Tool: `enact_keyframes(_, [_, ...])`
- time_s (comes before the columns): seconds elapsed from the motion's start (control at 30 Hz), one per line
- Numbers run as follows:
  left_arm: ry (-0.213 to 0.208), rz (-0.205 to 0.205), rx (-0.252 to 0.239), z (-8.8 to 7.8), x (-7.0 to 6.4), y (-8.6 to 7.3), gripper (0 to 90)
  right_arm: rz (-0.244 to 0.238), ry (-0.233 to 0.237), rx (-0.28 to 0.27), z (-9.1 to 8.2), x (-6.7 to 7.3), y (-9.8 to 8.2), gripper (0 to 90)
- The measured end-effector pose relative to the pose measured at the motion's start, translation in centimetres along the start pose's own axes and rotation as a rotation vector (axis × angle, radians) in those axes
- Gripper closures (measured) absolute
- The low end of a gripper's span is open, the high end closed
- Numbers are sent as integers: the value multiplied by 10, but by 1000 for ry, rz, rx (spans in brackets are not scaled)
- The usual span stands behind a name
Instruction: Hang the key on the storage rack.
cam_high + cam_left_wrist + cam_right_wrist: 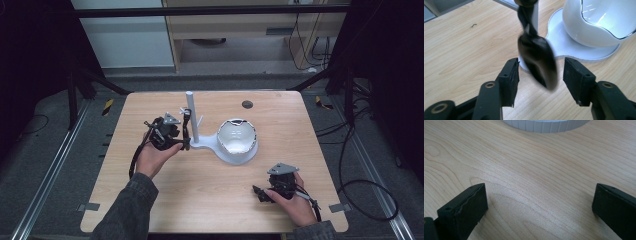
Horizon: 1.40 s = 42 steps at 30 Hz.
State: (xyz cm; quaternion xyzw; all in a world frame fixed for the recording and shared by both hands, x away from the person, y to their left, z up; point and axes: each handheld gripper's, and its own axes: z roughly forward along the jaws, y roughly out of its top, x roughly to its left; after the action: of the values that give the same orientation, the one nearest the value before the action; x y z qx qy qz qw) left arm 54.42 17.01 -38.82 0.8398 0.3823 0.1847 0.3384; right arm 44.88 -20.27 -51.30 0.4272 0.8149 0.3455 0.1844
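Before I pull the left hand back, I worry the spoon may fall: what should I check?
1. Left tongs clear of the black spoon: ok, there is a gap on each side.
2. Spoon hooked on the white post: cannot tell, its top is cut off.
3. Spoon hanging at rest: not ok, it looks blurred.
4. Right tongs open and empty: ok.

One white stand (197, 145), one bowl (236, 136), one black spoon (537, 58).
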Motion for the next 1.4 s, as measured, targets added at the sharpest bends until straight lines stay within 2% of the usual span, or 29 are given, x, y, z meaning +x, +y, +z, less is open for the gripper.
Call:
enact_keyframes(0.1, [6,3,-8,-4,-1,-2,406,0,0,0,0,0,0,4])
enact_keyframes(0.33, [4,11,-12,-11,-6,-12,180,-1,0,-1,0,0,0,4])
enact_keyframes(0.47, [-2,9,-11,-13,-8,-18,95,-2,0,-1,0,0,0,4])
enact_keyframes(0.5, [6,23,-4,-13,-9,-22,86,-2,0,-1,0,0,0,4])
enact_keyframes(0.73, [18,47,0,-13,-14,-36,47,-1,-1,-1,0,0,0,4])
enact_keyframes(0.83, [23,43,14,-10,-16,-50,45,-2,0,-1,0,0,0,4])
enact_keyframes(1.17, [22,44,52,-1,-18,-75,46,-2,-1,-2,0,0,0,4])
enact_keyframes(1.4, [29,18,78,8,-14,-98,49,-1,0,-1,0,0,0,4])
